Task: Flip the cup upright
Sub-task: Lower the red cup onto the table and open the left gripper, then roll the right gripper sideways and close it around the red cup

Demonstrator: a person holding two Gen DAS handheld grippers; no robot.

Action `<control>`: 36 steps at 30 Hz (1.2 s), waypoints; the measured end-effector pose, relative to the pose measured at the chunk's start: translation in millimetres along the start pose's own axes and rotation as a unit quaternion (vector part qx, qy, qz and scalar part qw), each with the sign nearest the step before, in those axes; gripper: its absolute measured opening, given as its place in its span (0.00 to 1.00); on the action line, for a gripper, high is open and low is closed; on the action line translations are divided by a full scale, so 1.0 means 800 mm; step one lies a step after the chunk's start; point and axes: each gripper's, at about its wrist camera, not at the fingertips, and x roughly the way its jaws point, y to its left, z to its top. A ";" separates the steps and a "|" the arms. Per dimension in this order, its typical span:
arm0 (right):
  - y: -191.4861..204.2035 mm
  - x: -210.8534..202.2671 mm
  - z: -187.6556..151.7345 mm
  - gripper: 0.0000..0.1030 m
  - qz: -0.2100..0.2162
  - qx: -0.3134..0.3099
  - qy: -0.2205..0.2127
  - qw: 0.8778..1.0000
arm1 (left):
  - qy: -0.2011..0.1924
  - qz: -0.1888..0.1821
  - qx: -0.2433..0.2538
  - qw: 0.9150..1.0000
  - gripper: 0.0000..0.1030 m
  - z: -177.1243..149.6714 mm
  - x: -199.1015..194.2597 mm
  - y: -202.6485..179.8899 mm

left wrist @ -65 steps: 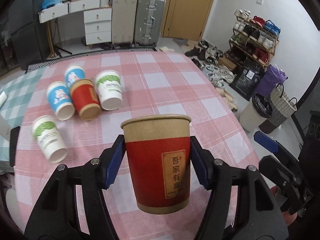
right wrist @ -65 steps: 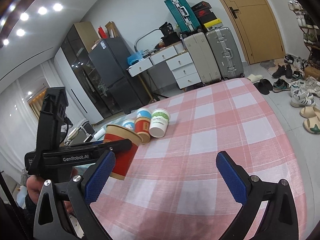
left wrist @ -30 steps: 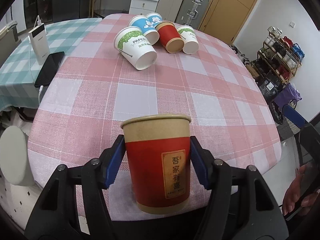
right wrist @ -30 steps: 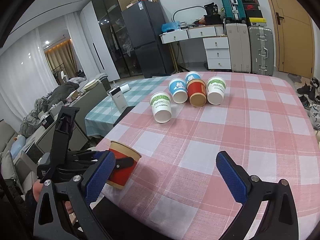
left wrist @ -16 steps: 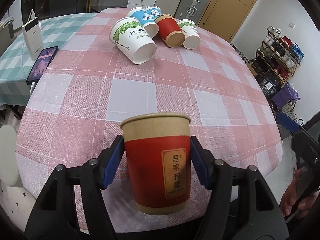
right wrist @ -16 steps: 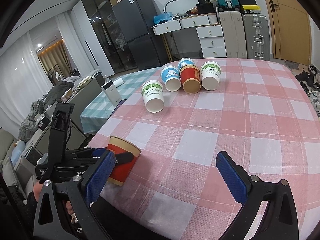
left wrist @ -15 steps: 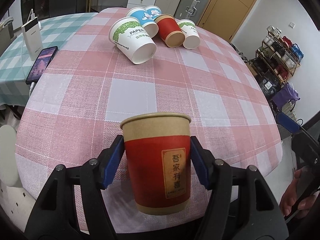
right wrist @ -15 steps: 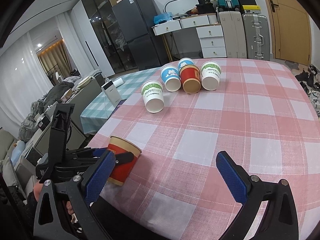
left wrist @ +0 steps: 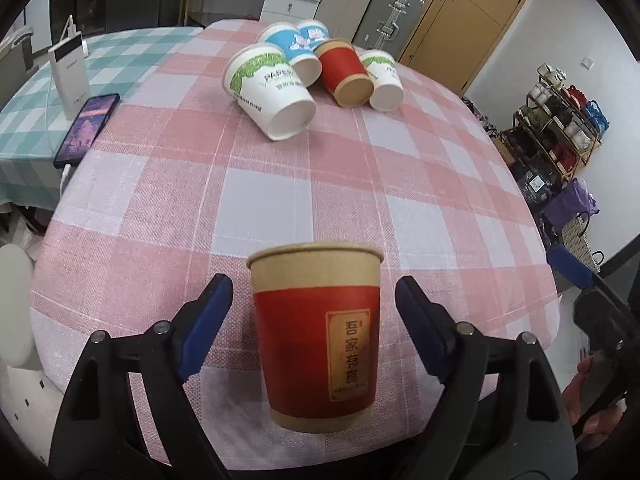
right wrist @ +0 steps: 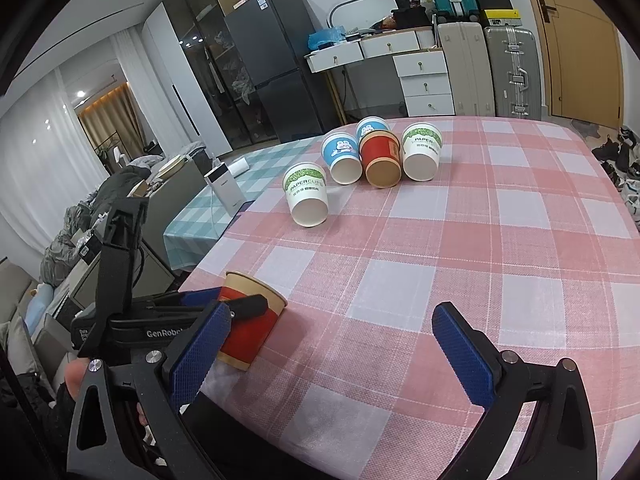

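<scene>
Cup-flipping surface first: round table under a pink-and-white checked cloth (left wrist: 312, 184), biggest thing in both views and the only place a cup can be stood. Far side holds 5 paper cups lying on their sides, mouths toward the cameras: nearest is a white cup with a green leaf band (left wrist: 272, 90), behind it 2 blue-and-white printed cups (left wrist: 298, 46), a red cup with kraft rim (left wrist: 344, 74) and a second white green-leaf cup (left wrist: 382, 80); these 4 touch in a row, looks like the queue left to flip. Left gripper (left wrist: 314, 320) has its blue-padded jaws apart, a clear gap each side of the red-and-kraft paper cup with a Chinese label (left wrist: 316, 336), so it is not clamping. That cup stands mouth up near the table's near-left edge, between the jaws; right wrist view seems to show its base on the cloth (right wrist: 250, 328), slight lean is probably fisheye. Judgement: this cup is done, jaws parted to let go without tipping it; light paper, so back straight out. Right gripper (right wrist: 332, 350) hovers over the near cloth with jaws wide apart and nothing in them, likely kept clear. Beside the table, a teal checked cloth holds a white power bank (left wrist: 72, 76) and a dark phone (left wrist: 88, 128).
</scene>
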 end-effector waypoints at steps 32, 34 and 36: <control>0.083 0.001 0.024 1.00 0.071 -0.044 0.069 0.994 | -0.197 0.098 0.003 0.975 0.99 -0.041 -0.228 0.013; 0.086 0.017 0.028 1.00 0.079 -0.037 0.097 0.991 | -0.199 0.101 -0.001 0.975 0.99 -0.050 -0.230 0.024; 0.087 0.038 0.033 1.00 0.087 -0.025 0.131 0.987 | -0.200 0.104 -0.006 0.974 0.99 -0.059 -0.230 0.037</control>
